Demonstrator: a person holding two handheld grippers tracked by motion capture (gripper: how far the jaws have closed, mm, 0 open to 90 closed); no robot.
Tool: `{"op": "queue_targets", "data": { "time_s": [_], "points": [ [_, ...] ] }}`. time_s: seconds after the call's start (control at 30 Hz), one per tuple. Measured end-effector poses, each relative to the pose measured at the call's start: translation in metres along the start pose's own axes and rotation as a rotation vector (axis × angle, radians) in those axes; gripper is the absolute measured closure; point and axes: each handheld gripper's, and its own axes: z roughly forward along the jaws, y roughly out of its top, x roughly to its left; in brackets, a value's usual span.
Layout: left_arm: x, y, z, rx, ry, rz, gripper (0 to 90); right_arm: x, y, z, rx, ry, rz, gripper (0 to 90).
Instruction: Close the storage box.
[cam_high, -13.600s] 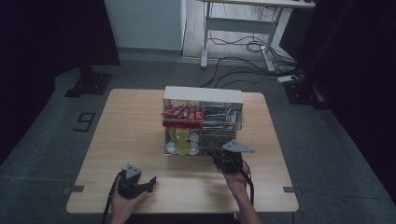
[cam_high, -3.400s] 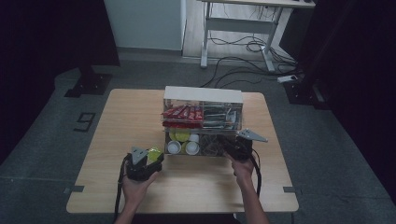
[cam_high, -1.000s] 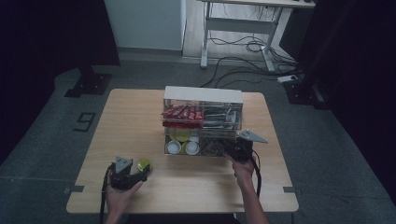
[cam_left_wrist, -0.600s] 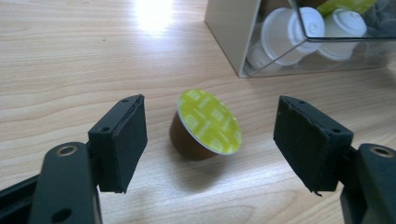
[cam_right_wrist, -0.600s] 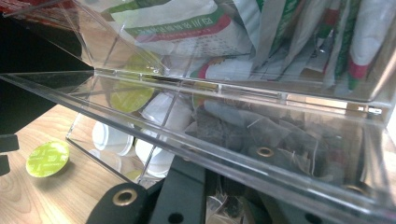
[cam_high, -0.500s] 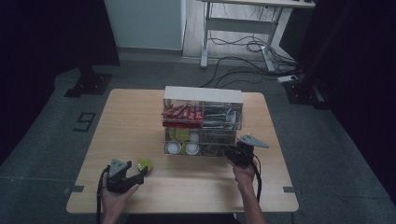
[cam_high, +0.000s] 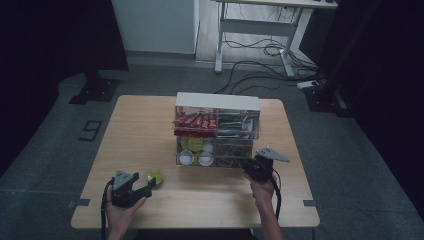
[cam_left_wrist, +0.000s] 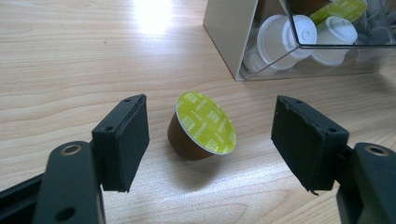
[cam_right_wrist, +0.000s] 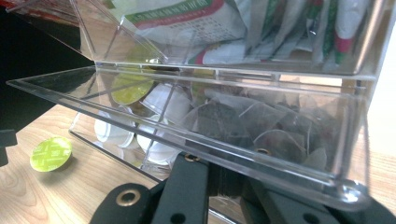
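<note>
Resting near the table's (cam_high: 130, 125) near-left corner, your left gripper (cam_high: 148, 187) has its jaws spread wide; they have just been closing a little. The green-lidded coffee capsule (cam_left_wrist: 201, 126) sits on the wood between the pads, tilted with its lid facing the camera, neither pad touching it. Right of it, mid-table, stands the clear two-tier organizer (cam_high: 218, 131), with white and green pods in its lower tier. Your right gripper (cam_high: 249, 165), at the organizer's near-right corner, is clamped tight, apparently on the lower tier's clear hinged flap (cam_right_wrist: 196, 140); the contact is hidden.
</note>
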Motion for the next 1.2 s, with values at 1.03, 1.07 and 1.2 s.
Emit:
{"op": "queue_targets", "data": {
  "time_s": [1.03,1.07,1.2],
  "points": [
    [-0.002,-0.004,0.003,0.033,-0.023,0.005,28.4,-0.006,-0.014,-0.013,0.058,-0.027,0.009,89.1],
    [-0.002,-0.004,0.002,0.035,-0.024,0.006,28.4,-0.006,-0.015,-0.013,0.060,-0.025,0.010,89.1],
    [-0.003,-0.004,0.002,0.034,-0.023,0.008,28.4,-0.005,-0.016,-0.015,0.068,-0.021,0.008,89.1]
  ]
}}
